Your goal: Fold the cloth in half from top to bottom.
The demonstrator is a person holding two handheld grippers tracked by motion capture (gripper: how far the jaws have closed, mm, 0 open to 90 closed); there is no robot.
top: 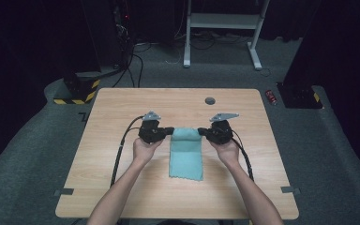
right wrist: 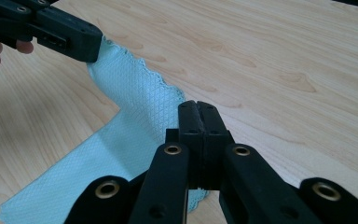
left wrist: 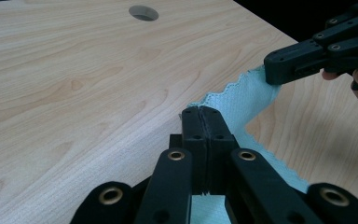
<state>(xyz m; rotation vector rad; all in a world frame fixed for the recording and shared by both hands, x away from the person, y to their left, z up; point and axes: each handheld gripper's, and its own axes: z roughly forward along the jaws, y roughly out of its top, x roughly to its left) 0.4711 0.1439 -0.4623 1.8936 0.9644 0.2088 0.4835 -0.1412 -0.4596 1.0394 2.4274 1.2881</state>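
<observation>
A light teal cloth (top: 186, 154) lies as a long strip on the wooden table (top: 122, 187), its far end lifted off the surface. My left gripper (top: 170, 131) is shut on the cloth's far left corner. My right gripper (top: 200, 132) is shut on the far right corner. In the left gripper view my jaws (left wrist: 203, 113) are pressed together on the cloth (left wrist: 242, 105), and the other gripper (left wrist: 272, 70) pinches its far edge. In the right gripper view my jaws (right wrist: 198, 108) clamp the cloth (right wrist: 130, 88), with the other gripper (right wrist: 91, 44) holding the opposite corner.
A round cable hole (top: 210, 101) sits in the table beyond the grippers. Cables (top: 118, 154) trail from both grippers toward the near edge. A white desk frame (top: 222, 28) and dark stands are on the floor behind the table.
</observation>
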